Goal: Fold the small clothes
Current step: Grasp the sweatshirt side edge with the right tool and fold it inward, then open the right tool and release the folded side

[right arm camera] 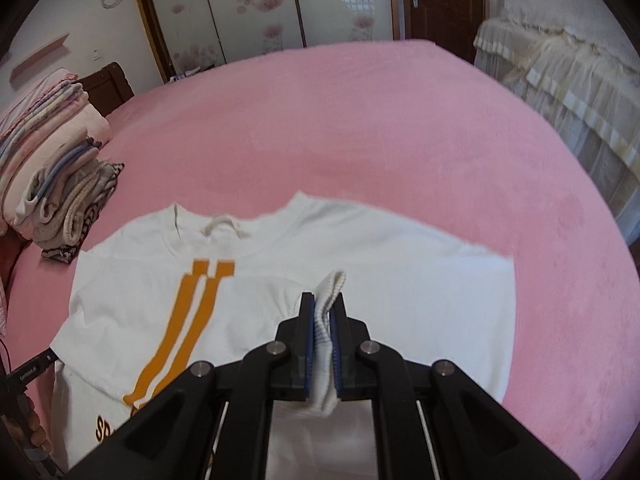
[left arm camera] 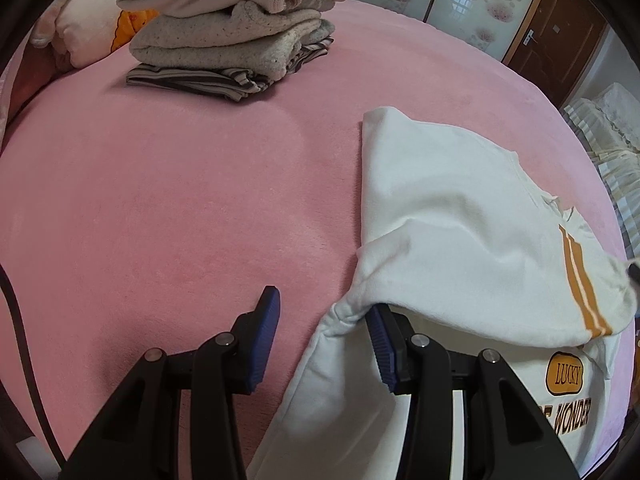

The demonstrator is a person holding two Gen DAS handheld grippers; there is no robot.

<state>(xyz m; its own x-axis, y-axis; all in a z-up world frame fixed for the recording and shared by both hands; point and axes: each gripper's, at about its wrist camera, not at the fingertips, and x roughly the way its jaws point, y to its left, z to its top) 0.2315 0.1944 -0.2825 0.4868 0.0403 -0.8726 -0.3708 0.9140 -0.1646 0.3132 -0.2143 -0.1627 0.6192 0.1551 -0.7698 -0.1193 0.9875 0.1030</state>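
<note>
A white sweatshirt (left arm camera: 448, 216) with orange stripes (right arm camera: 188, 320) and brown lettering lies on the pink bed. One sleeve is folded across its front. My left gripper (left arm camera: 324, 312) is open at the garment's left edge, its right finger (left arm camera: 384, 344) tucked under the white fabric, its left finger over bare bed. My right gripper (right arm camera: 323, 312) is shut on the ribbed white cuff (right arm camera: 326, 312) of the other sleeve, held above the shirt's chest. The left gripper's tip (right arm camera: 36, 364) shows at the left edge of the right wrist view.
A stack of folded clothes (left arm camera: 236, 36) sits at the far left of the bed (left arm camera: 160, 200), also in the right wrist view (right arm camera: 60, 192). A cream frilled cover (right arm camera: 560, 80) drapes furniture to the right. Wardrobe doors and a wooden door stand behind.
</note>
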